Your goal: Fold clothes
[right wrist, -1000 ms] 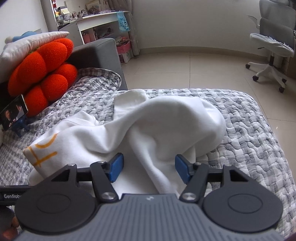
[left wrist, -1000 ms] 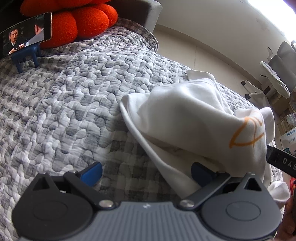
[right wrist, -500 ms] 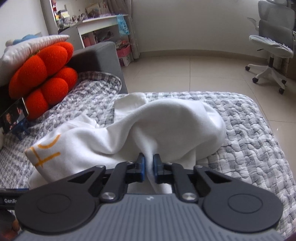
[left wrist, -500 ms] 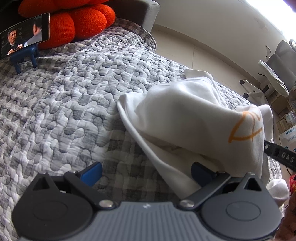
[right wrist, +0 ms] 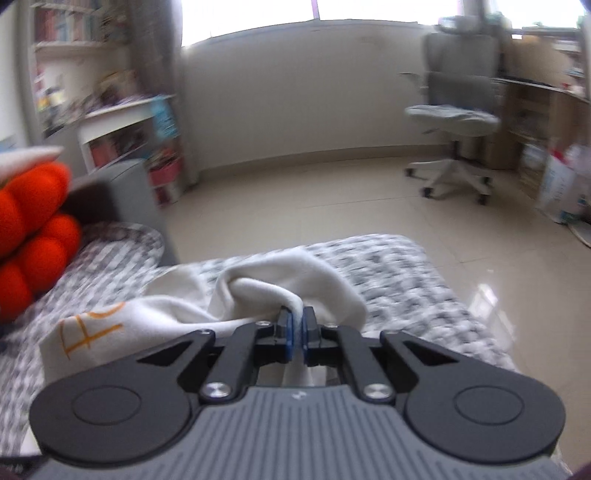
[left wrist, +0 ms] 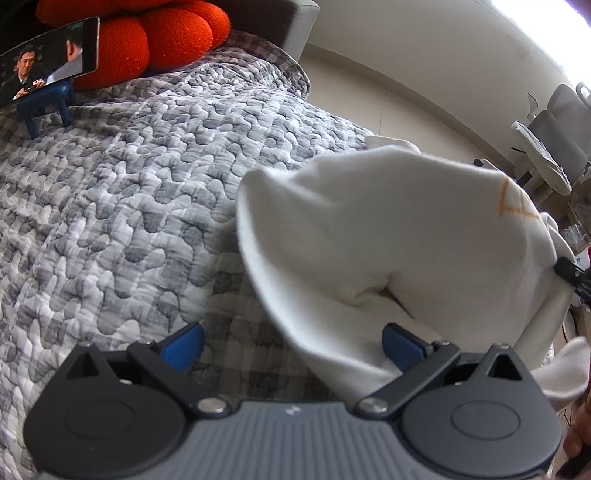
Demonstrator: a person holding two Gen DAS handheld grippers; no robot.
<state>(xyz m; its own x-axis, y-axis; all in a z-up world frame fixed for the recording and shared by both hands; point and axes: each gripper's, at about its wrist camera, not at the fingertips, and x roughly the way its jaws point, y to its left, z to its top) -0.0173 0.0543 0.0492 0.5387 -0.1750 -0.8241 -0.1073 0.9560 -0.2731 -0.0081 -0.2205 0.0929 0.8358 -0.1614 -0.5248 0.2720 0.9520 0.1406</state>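
- Bedroom setting: bed (left wrist: 140, 206) under a grey-and-white quilted cover, puffy pebbled stitching; tiled floor, office chair (right wrist: 454, 122) beyond.
- White garment (left wrist: 388, 236), soft fleecy knit with an orange print, lies bunched on the bed's near right part.
- Right gripper (right wrist: 296, 328) pinched tight on a thin ridge of the garment, lifting it.
- Left gripper (left wrist: 291, 345) spread wide, gripping nothing; garment's edge lies between its fingers.
- Risks: the narrow pinch may slip under the cloth's weight; one layer caught alone would twist the fold; quilt texture may drag trailing fabric.
- Orange knobbly cushion (left wrist: 147, 33) and propped phone (left wrist: 48, 62) well apart from the work.
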